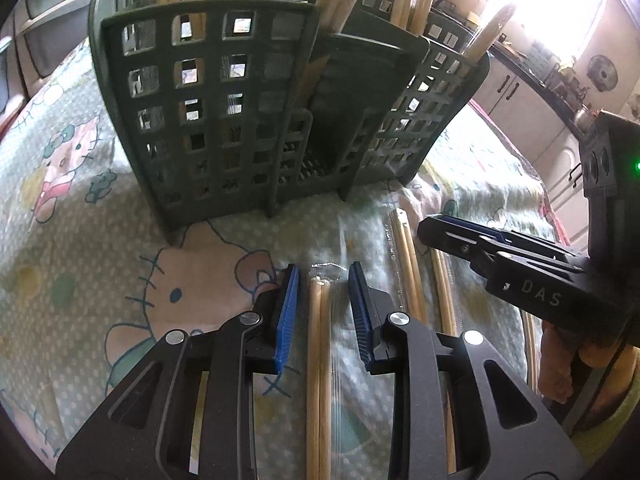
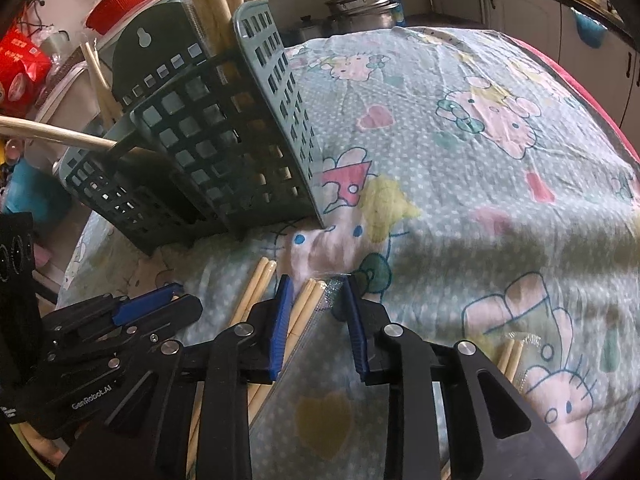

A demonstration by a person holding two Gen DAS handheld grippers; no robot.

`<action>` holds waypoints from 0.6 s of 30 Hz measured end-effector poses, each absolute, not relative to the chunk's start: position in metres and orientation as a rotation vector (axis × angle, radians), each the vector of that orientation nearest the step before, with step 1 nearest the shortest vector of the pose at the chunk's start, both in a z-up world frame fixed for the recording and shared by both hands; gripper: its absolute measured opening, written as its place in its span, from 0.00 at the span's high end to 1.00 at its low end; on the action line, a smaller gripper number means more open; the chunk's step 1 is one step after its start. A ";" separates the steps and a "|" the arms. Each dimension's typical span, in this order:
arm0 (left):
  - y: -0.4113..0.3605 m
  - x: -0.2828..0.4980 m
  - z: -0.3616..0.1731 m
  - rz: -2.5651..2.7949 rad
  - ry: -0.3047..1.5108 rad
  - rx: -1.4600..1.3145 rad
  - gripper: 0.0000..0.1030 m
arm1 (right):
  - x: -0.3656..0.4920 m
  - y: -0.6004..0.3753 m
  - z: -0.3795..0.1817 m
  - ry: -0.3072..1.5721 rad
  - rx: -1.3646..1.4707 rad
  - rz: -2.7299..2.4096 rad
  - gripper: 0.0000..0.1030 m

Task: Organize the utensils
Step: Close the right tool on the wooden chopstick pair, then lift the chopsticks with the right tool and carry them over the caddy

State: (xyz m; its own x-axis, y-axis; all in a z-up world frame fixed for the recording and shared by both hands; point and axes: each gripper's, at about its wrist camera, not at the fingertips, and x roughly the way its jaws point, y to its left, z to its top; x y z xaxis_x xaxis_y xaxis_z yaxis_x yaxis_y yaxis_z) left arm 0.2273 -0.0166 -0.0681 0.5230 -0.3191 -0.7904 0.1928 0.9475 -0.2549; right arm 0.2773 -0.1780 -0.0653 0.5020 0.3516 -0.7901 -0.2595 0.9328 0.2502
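Wrapped pairs of chopsticks lie side by side on a cartoon-print cloth (image 1: 80, 208), just in front of a dark green slotted holder (image 1: 224, 112) that already has many chopsticks standing in its compartments. One wrapped pair (image 1: 320, 340) lies lengthwise between the blue pads of the left gripper (image 1: 322, 280); the jaws stand apart on either side of it, with a gap showing on both sides, so nothing is pinched yet. The next pair over (image 1: 408, 264) lies just beside it, under the nose of the right gripper (image 1: 430, 226), which comes in from the side.

In its own view, the right gripper (image 2: 316, 294) straddles a second wrapped pair (image 2: 304, 304). Its jaws are spread, and the clear wrapper fans out toward the far pad; whether the near pad already touches the sticks cannot be told. Another pair (image 2: 256, 284) lies between the two tools, and one more (image 2: 510, 354) sits well apart to the right.

Both tools point steeply down along the sticks, apparently lined up so that each can close across a pair's narrow width and carry it to the holder.
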 end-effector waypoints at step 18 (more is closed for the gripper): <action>-0.003 0.212 -0.038 -0.292 0.872 -0.160 0.97 | 0.256 -0.188 -0.034 0.858 0.125 0.388 0.93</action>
State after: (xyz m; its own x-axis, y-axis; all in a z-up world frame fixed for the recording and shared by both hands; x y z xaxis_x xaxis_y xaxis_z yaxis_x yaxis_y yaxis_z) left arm 0.2119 -0.0030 -0.0383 0.6074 -0.3163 -0.7287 0.1866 0.9485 -0.2561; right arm 0.2560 -0.1876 -0.0340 0.5889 0.3824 -0.7120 -0.2828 0.9228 0.2617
